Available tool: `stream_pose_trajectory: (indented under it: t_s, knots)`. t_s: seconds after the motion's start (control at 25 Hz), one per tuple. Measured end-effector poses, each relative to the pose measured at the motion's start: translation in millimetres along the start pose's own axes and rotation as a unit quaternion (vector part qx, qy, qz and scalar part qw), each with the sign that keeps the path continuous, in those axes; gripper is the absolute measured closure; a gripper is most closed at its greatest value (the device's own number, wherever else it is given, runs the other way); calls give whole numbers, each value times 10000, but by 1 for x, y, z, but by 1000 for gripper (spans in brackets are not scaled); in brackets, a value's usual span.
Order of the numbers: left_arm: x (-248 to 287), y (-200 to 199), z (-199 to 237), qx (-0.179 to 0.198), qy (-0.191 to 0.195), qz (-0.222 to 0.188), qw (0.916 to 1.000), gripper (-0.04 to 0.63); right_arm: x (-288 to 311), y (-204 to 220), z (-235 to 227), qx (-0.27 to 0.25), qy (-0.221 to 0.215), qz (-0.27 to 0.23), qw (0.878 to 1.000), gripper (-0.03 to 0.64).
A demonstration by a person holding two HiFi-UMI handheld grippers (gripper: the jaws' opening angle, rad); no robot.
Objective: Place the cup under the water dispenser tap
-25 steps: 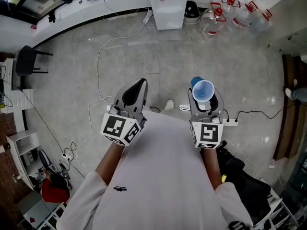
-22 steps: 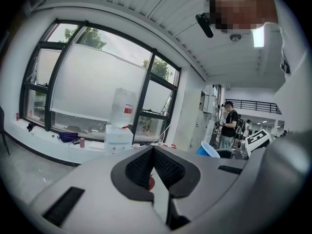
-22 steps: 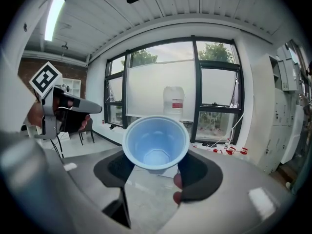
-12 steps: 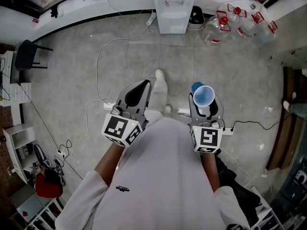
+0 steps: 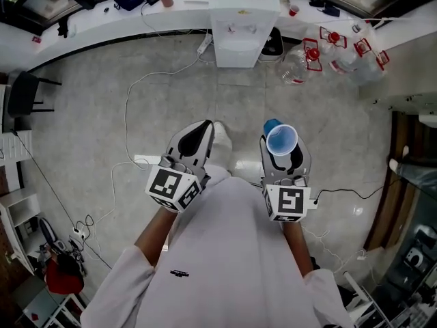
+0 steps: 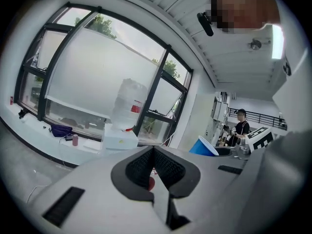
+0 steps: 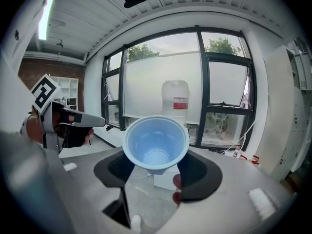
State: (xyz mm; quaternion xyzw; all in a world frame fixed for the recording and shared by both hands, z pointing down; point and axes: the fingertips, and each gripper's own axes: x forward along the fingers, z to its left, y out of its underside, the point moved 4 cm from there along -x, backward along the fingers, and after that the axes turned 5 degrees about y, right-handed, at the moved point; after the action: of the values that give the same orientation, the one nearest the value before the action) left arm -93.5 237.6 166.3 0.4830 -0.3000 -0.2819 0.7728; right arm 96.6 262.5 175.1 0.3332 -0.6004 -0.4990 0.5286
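A light blue plastic cup (image 5: 281, 139) stands upright between the jaws of my right gripper (image 5: 283, 153), which is shut on it; the right gripper view looks into the cup's open mouth (image 7: 156, 144). My left gripper (image 5: 203, 127) is level beside it, shut with nothing in it; its pads (image 6: 163, 165) meet in the left gripper view. The white water dispenser (image 5: 235, 20) stands ahead against the window counter, across open floor. Its bottle (image 7: 174, 100) shows above the cup, and the dispenser (image 6: 121, 136) shows over the left jaws.
Several large water bottles (image 5: 321, 46) stand on the floor right of the dispenser. Cables (image 5: 133, 94) and a power strip (image 5: 205, 43) lie on the grey floor at left. A dark chair (image 5: 24, 91) stands far left. A person (image 6: 240, 126) stands in the background.
Both grippers and the cup have moved forward across the floor toward the dispenser, which now sits nearer and larger at the top of the head view. The grip on the cup is unchanged.
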Motion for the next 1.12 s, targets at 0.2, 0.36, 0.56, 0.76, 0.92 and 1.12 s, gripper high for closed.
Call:
stream_pose_trajectory:
  t_s: [0.2, 0.36, 0.56, 0.76, 0.92, 1.12]
  knots:
    - [50, -32, 31, 21, 47, -96, 9999, 588, 60, -28, -22, 85, 109, -47, 9999, 336]
    - [82, -54, 54, 0, 42, -148, 9999, 589, 99, -49, -40, 148, 178, -79, 9997, 341]
    - [115, -74, 74, -9, 59, -181, 9998, 589, 139, -61, -56, 37, 137, -75, 9999, 341]
    - [148, -85, 85, 72, -4, -90, 9999, 588, 172, -65, -73, 22, -11, 4, 10000, 341]
    - [169, -82, 90, 127, -122, 105, 9998, 588, 196, -59, -83, 71, -170, 152, 9997, 341]
    - [185, -75, 90, -28, -333, 244, 9991, 589, 217, -54, -97, 1, -393, 277, 9988, 341]
